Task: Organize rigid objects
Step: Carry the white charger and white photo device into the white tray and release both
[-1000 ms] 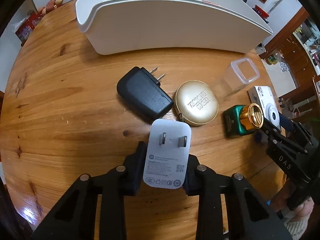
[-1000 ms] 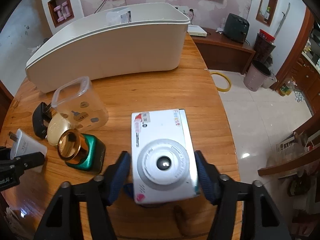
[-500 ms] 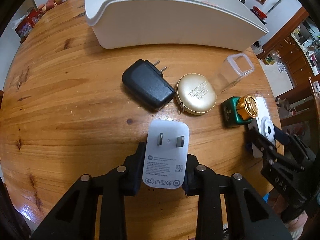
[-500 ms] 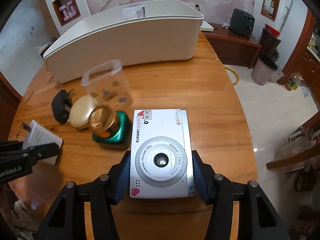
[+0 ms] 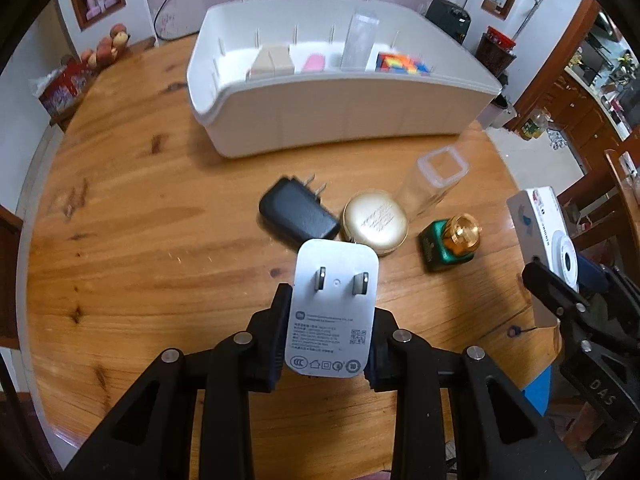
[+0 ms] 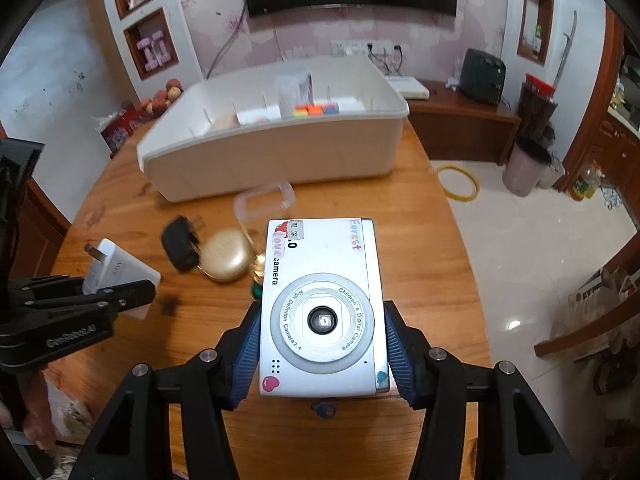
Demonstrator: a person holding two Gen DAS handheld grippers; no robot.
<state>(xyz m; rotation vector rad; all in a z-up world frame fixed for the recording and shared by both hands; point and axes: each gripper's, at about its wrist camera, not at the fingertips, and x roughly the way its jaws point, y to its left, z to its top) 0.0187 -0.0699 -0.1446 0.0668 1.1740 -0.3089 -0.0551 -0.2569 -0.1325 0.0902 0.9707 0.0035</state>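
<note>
left gripper (image 5: 329,338) is clamped on a white flat plastic wall charger (image 5: 333,308), lifted clear of the round wooden table (image 5: 140,240); prongs face the lens, long axis runs 6 to 12 o'clock. at 11 o'clock of it a black plastic plug adapter (image 5: 298,214) lies flat, prongs toward 1 o'clock. just right, touching or nearly so, a round gold metal tin (image 5: 375,222). at 1 o'clock of the tin a clear square plastic jar (image 5: 434,184), open and empty. at 3 o'clock a green glass bottle with gold cap (image 5: 450,242) on its side, cap toward 2 o'clock. far right, right gripper (image 6: 322,350) is clenched on a silver children's digital camera (image 6: 322,304), off the table, lens at the wrist view, long axis 6 to 12. at 12 o'clock across the table sits a long white plastic divided bin (image 5: 340,116); slots already hold tan, pink, clear and multicoloured items, blurred. progress, my call: partway. two items in the air not yet binned, four left on the table.
</note>
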